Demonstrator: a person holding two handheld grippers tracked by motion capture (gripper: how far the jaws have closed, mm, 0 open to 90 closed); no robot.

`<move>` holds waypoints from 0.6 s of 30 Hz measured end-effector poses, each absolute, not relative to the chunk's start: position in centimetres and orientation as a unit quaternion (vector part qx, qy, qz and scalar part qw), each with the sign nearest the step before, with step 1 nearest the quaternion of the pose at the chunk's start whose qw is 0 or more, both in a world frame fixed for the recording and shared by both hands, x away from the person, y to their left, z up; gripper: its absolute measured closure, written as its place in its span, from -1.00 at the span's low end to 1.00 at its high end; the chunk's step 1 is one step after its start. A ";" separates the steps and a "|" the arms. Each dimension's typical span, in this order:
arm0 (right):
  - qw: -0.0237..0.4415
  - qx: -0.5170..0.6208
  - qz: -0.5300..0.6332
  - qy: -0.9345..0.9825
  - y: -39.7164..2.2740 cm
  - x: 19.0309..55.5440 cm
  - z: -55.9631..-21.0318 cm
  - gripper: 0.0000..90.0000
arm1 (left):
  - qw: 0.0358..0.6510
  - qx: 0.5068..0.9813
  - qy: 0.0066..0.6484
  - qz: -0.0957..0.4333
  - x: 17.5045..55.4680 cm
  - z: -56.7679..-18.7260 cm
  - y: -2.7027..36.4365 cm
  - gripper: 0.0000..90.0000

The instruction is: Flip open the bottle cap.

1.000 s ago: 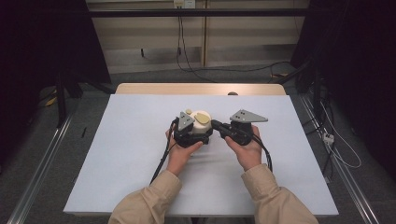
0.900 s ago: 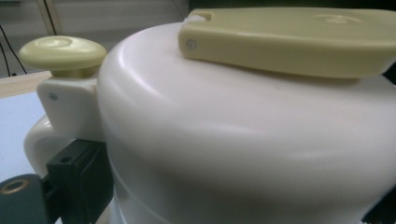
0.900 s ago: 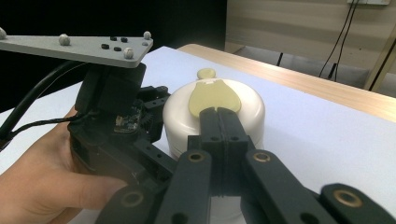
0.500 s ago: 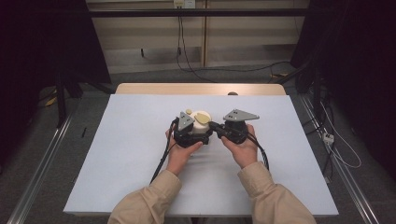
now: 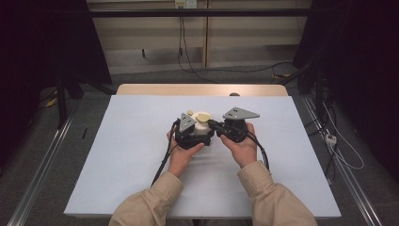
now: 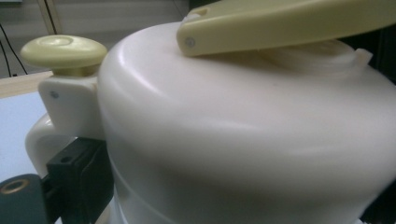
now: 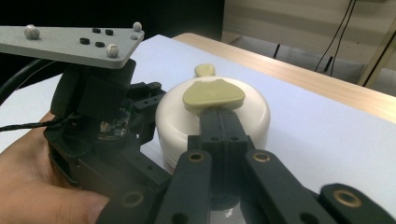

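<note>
Right gripper (image 5: 212,125) has shifted a little leftward toward the container since a second ago; left gripper (image 5: 200,134) sits as it was. High view: white container (image 5: 203,123) stands mid-table on the white table cover (image 5: 131,155), clamped low by the left gripper, right gripper coming in from the container's right side with its tip at the top. Left gripper view: container body (image 6: 243,140) sits right against the camera, one black jaw pressed on its left flank; yellow knob (image 6: 63,50) sticks up at the far left edge, yellow lid tab (image 6: 289,21) overhangs the top. Far jaw is hidden, but I read the grip as holding the body. Right gripper view: jaws are fully closed together, nothing between them, tip resting under or against the near edge of the yellow tab (image 7: 213,96); can't tell which. Left gripper body (image 7: 93,121) sits just left of the container. My read: step is flipping the tab. Keep the left clamp firm and low, lever the closed tip upward at the tab edge, not sideways, or the container tilts.
</note>
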State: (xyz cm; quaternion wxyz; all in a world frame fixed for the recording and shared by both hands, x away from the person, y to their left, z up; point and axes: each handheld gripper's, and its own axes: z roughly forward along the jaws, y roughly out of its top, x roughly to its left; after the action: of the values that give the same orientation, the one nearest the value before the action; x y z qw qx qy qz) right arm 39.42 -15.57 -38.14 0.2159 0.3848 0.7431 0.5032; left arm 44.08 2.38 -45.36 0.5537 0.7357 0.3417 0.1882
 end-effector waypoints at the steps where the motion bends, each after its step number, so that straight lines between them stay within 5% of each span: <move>1: 0.215 0.384 0.506 0.741 -15.6 39.4 -38.0 1.00 | 0.552 0.737 0.340 0.190 44.1 -45.4 2.4 -0.87; 18: 0.215 0.383 0.511 0.739 -15.1 39.9 -37.6 1.00 | 0.556 0.732 0.345 0.190 43.9 -45.4 2.3 -0.87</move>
State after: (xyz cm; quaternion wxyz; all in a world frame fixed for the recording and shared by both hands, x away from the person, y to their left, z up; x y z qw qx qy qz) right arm 39.85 -15.06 -37.59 0.2150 0.3829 0.7386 0.5114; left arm 43.94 2.34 -45.41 0.5563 0.7318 0.3446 0.1904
